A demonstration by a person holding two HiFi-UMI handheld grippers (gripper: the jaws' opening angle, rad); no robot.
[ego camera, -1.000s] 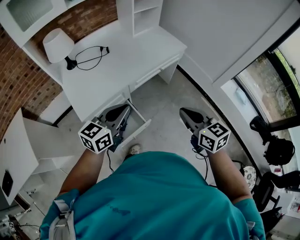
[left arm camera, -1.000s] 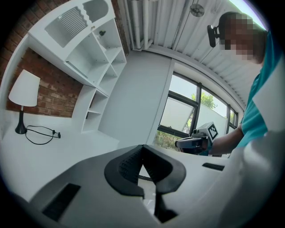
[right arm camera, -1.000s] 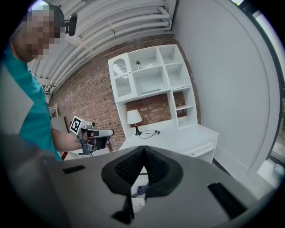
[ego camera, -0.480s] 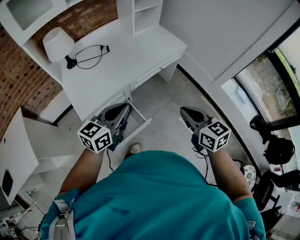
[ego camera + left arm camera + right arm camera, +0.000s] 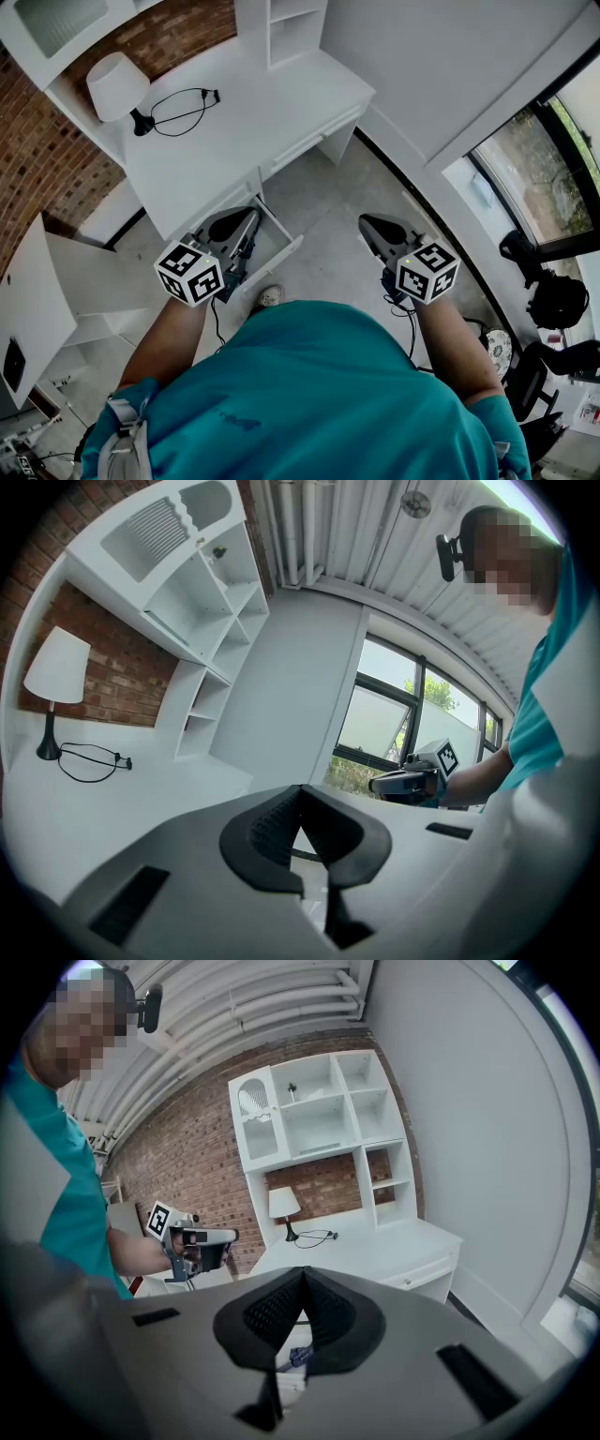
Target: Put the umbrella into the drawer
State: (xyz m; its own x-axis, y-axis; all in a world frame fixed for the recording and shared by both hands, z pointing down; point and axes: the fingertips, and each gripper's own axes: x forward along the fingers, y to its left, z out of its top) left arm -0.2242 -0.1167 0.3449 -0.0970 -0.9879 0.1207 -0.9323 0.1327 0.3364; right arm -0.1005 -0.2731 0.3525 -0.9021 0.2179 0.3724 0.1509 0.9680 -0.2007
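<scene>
Head view: the inside of the drawer (image 5: 282, 260) is mostly blocked by the left tongs (image 5: 249, 218). In the right gripper view, a dark blue scrap (image 5: 298, 1355) peeks through below the closed jaws, way too small to identify. The teal shirt (image 5: 328, 394) hides the floor underneath.

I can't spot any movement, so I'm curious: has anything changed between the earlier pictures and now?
Nothing visibly changed. The left gripper and the right gripper hang where they were, jaws together and empty, and the drawer under the desk stays pulled open.
</scene>
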